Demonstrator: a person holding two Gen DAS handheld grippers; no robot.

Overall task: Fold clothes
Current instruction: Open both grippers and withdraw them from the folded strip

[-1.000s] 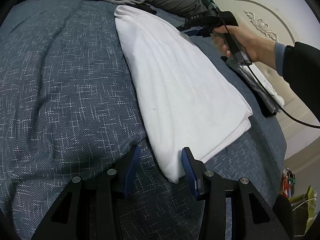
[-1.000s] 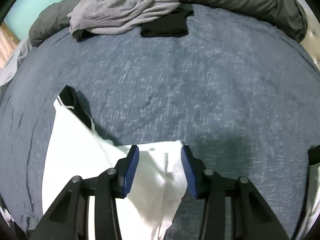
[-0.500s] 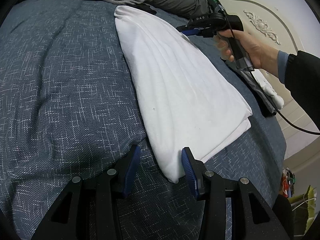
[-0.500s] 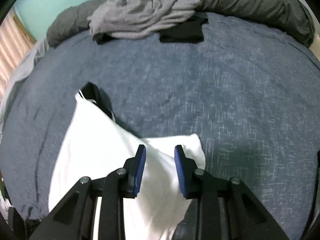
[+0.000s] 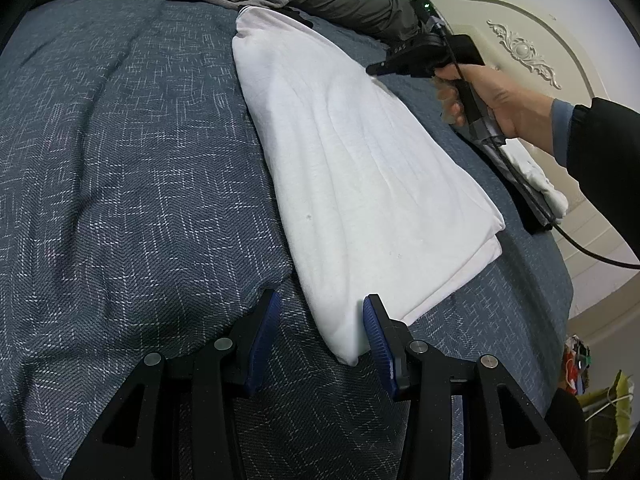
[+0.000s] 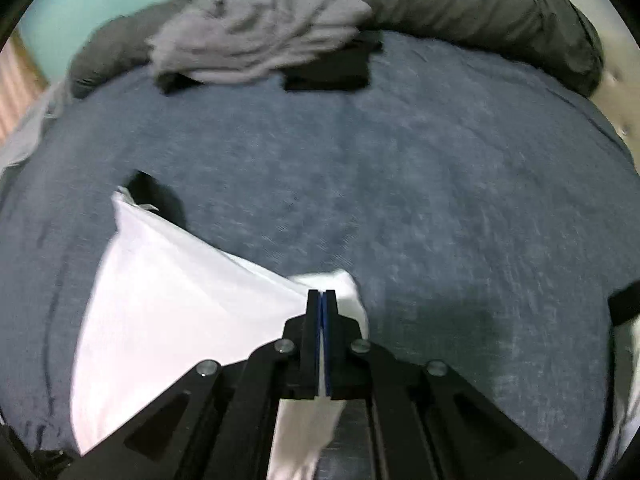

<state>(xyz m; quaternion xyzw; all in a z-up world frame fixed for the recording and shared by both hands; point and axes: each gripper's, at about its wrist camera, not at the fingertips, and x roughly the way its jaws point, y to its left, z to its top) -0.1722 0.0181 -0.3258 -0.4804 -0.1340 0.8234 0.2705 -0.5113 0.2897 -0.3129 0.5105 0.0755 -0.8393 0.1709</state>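
White folded garment lies flat on blue-grey woven bedspread, long axis running from near the left gripper up toward the head of the bed. Folded edges stacked at its near right corner; two layers visible there.

Bedspread covers the whole work surface in both views. Dark grey duvet roll lies across the far end. Crumpled grey garment sits on top of it, partly over a flat black item.

White garment in the right wrist view spreads to the left of the fingers; a black piece of cloth shows beside its far corner.

Right gripper: jaws pressed together on a raised fold of the white garment; cloth also seen hanging below, between the arms. In the left wrist view the same tool is held in the person's right hand at the garment's far right edge, cable trailing off right.

Left gripper: jaws spread wide, near corner of the white garment lying between the blue pads, not clamped.

Small stack of white and black cloth at the right bed edge, under the cable.
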